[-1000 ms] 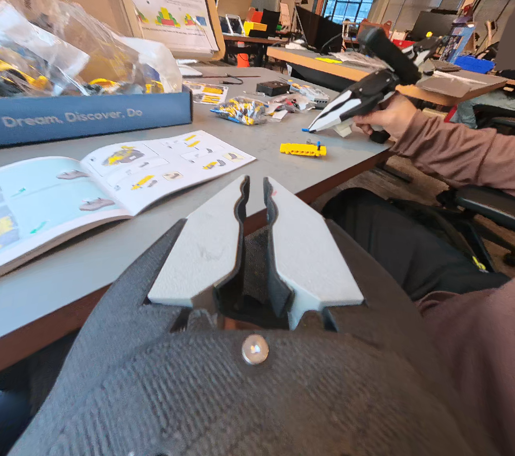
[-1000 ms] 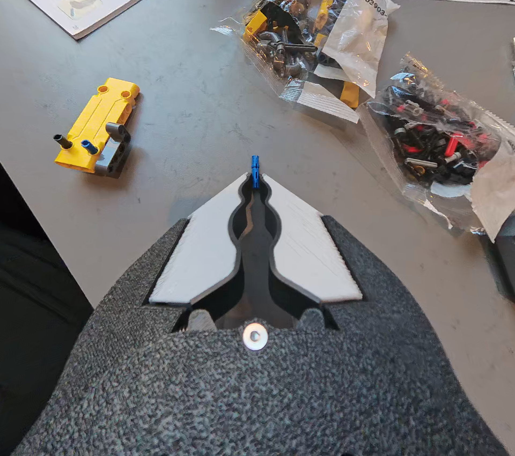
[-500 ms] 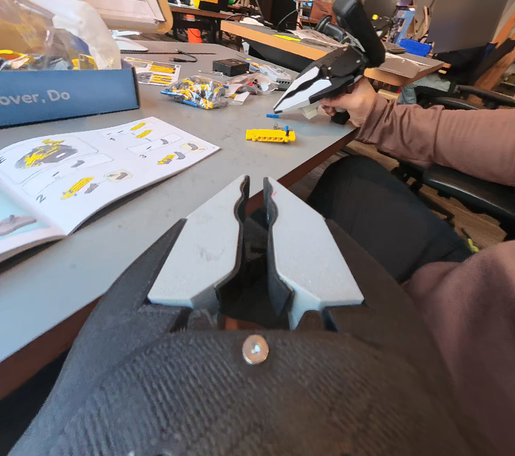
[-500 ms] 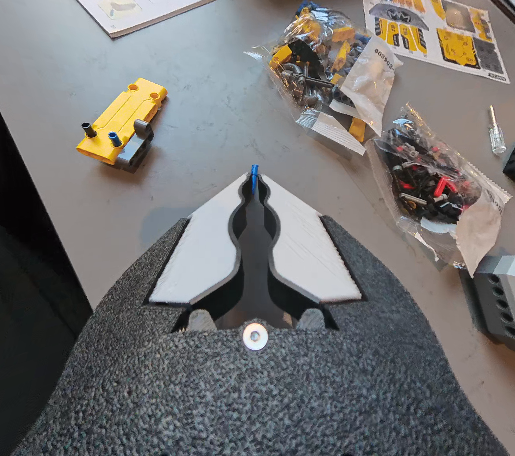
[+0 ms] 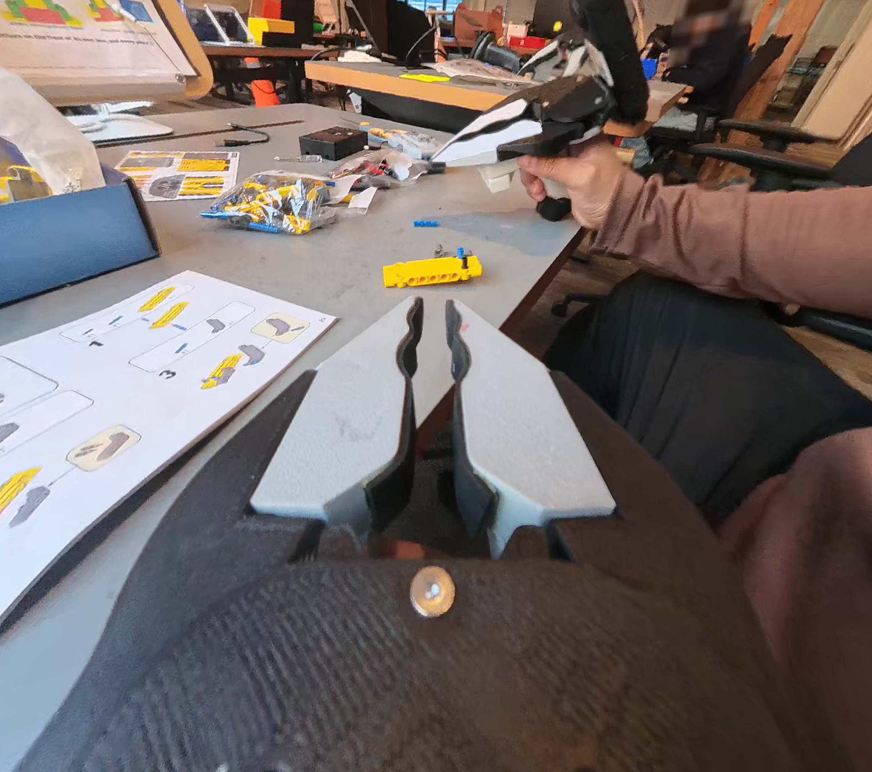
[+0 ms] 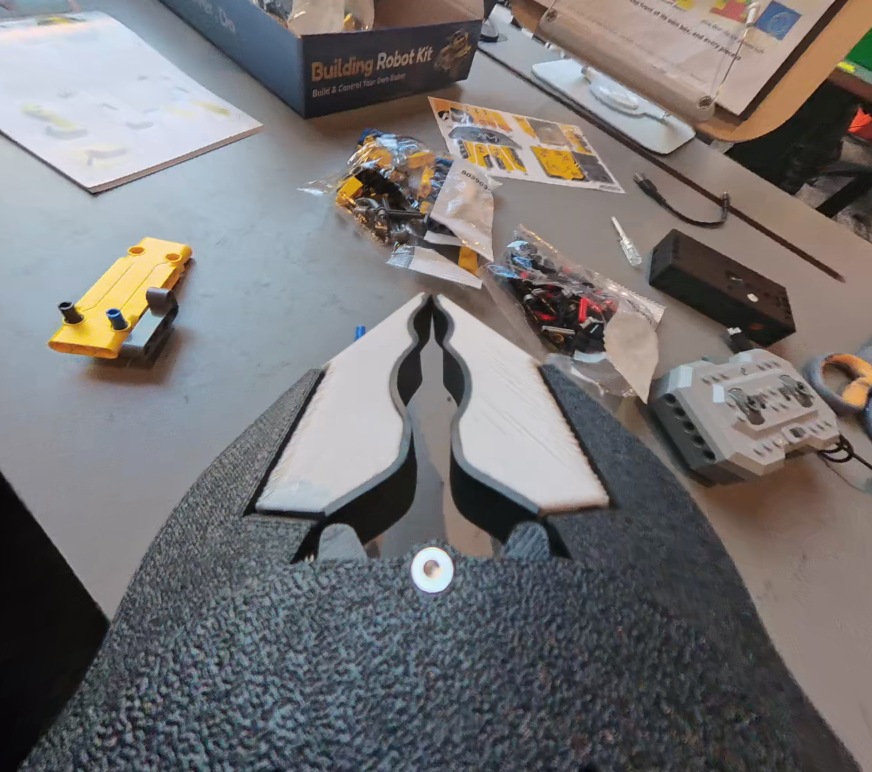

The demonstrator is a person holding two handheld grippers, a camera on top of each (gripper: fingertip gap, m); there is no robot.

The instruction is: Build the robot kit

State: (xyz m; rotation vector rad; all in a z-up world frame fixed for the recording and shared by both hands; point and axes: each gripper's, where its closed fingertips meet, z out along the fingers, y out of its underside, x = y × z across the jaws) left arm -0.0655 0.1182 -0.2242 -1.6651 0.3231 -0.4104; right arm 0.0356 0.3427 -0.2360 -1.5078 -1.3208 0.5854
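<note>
My left gripper (image 5: 434,303) hovers over the near table edge, jaws a narrow gap apart and empty. Ahead of it lies a yellow beam piece (image 5: 431,273) with a grey connector and black and blue pins on it; it also shows in the right wrist view (image 6: 122,301). My right gripper (image 6: 431,299) is held above the table with its tips together and nothing between them; it also shows in the left wrist view (image 5: 436,164). A small blue pin (image 5: 426,223) lies on the table below it, peeking past the right gripper's left finger (image 6: 360,330).
An open instruction booklet (image 5: 141,372) and a blue kit box (image 6: 377,65) lie to the left. A bag of yellow parts (image 6: 401,202), a bag of red and black parts (image 6: 566,310), a sticker sheet (image 6: 524,145), a black box (image 6: 717,287) and a grey hub (image 6: 745,409) lie ahead of the right gripper. The gap from one gripper's tips to the other's is roughly 25 cm. From my right tips it is roughly 15 cm to the grey hub (image 6: 745,409); from my left, 45 cm.
The right gripper has lifted and tilted up, and the blue pin it held now lies on the table. The left gripper has swung right, its gap unchanged.
</note>
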